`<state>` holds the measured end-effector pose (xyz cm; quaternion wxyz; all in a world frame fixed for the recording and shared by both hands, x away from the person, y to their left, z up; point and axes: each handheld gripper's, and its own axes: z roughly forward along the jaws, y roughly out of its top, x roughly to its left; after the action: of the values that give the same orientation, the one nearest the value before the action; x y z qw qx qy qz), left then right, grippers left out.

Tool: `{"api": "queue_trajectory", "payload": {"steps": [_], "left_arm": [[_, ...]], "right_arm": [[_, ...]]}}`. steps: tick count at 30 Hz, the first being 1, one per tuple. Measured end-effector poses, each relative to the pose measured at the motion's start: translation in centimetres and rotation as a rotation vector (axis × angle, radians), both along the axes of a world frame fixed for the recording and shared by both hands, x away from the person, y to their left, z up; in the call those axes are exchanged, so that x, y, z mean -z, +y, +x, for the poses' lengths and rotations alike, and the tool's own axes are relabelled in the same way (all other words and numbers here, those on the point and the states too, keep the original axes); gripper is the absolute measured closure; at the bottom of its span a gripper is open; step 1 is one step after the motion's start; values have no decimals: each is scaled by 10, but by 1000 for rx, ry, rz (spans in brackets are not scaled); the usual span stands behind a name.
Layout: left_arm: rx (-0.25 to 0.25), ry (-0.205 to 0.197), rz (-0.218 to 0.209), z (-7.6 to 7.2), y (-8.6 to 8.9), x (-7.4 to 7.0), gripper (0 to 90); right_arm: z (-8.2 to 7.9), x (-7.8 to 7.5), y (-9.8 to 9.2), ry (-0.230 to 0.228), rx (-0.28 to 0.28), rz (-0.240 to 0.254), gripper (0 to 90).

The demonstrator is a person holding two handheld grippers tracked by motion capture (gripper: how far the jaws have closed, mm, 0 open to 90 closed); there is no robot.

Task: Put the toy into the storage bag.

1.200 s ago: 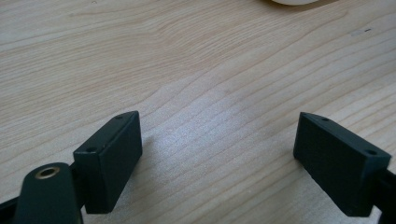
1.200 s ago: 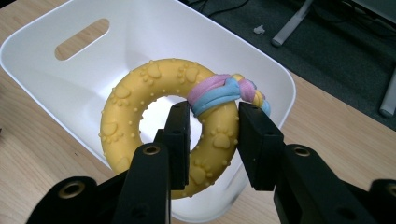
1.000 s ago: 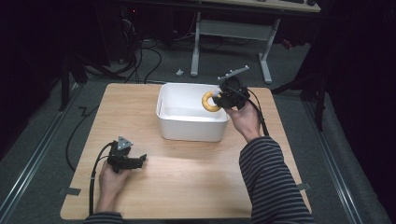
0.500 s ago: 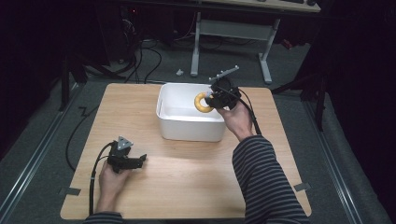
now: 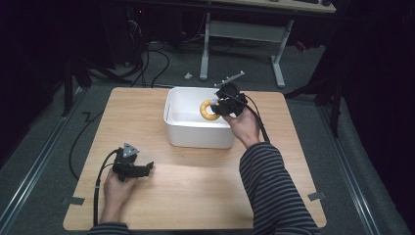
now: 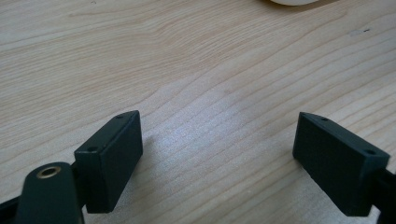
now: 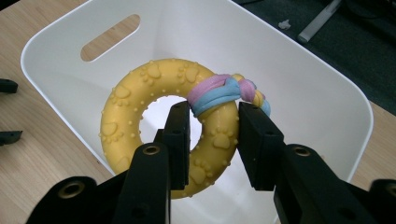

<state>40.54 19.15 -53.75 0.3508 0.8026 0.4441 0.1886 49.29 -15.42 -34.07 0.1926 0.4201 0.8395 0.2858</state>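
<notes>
While the left gripper [image 5: 147, 169] rests open-jawed on the table [image 5: 195, 196], the right gripper [image 7: 214, 133] clamps a yellow ring toy [image 7: 140, 102] — over the white bin [image 5: 195, 134].

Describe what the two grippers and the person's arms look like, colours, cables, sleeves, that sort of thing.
Both grippers are black, each with two flat rectangular jaws that have small screw holes. The left gripper carries a grey three-cornered plate on top and trails a black cable off the table's near edge. The right gripper has a grey plate too and a black cable running back past the wrist. The right arm wears a dark sleeve with thin light stripes.
</notes>
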Motion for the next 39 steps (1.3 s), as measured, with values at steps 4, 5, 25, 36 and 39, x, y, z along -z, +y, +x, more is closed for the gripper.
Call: {"api": "queue_trajectory", "payload": {"steps": [4, 5, 25, 36, 39], "left_arm": [[0, 0, 0, 0, 0, 0, 161], [0, 0, 0, 0, 0, 0, 161], [0, 2, -1, 0, 0, 0, 161], [1, 1, -1, 0, 0, 0, 161], [0, 1, -1, 0, 0, 0, 161]], "right_arm": [[2, 3, 1, 11, 2, 3, 665], [2, 3, 2, 13, 2, 4, 665], [11, 25, 3, 75, 10, 5, 665], [9, 29, 4, 105, 2, -5, 664], [9, 30, 3, 109, 5, 0, 664]]}}
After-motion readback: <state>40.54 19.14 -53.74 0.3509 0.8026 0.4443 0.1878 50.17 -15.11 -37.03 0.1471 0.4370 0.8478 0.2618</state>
